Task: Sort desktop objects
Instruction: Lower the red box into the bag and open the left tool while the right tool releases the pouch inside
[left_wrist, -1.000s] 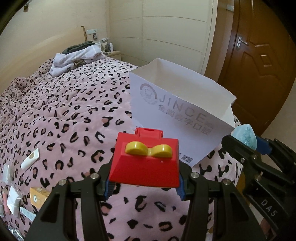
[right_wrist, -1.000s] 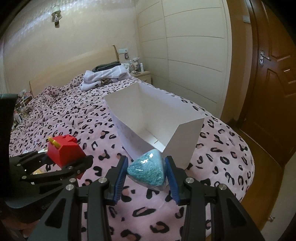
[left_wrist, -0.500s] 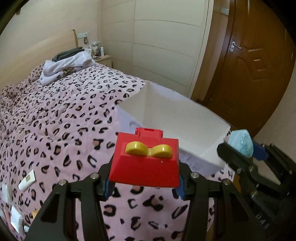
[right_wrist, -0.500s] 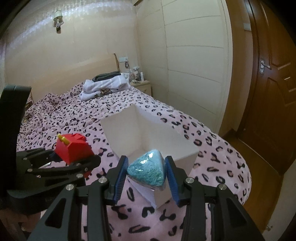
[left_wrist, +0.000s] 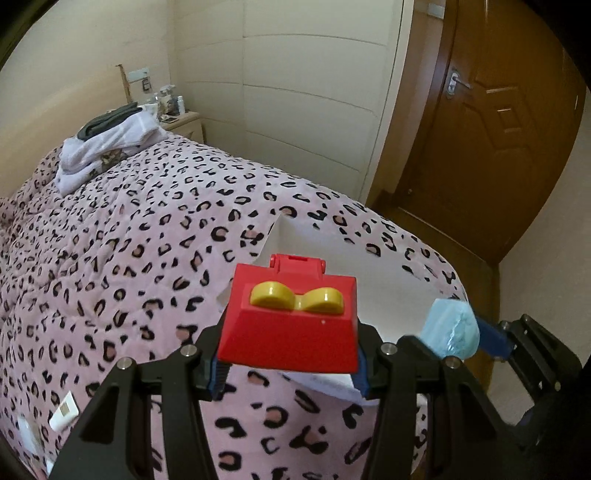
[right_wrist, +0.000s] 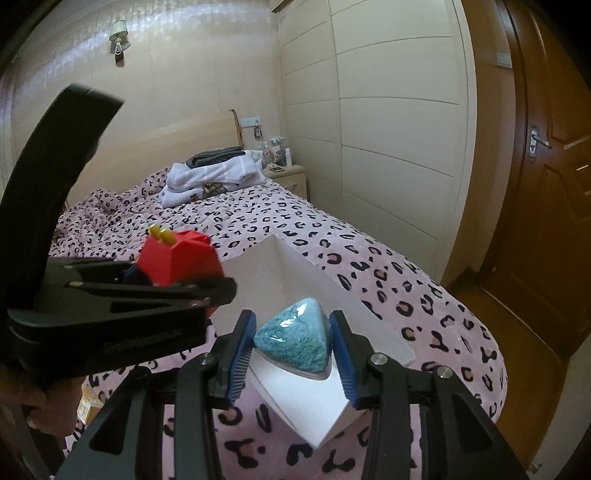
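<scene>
Jaws of the left gripper are clamped on the sloped sides of a red toy block: rigid, light, smooth plastic, judged prone to slipping. Right gripper jaws pinch a teal triangular pouch, apparently soft and yielding. Both are held above the white paper box on the bed.

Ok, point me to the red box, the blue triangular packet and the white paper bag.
red box (left_wrist: 291, 332), left wrist view, its red front face.
blue triangular packet (right_wrist: 295, 341), right wrist view, middle of its face.
white paper bag (right_wrist: 314, 413), right wrist view, near outer wall.
</scene>
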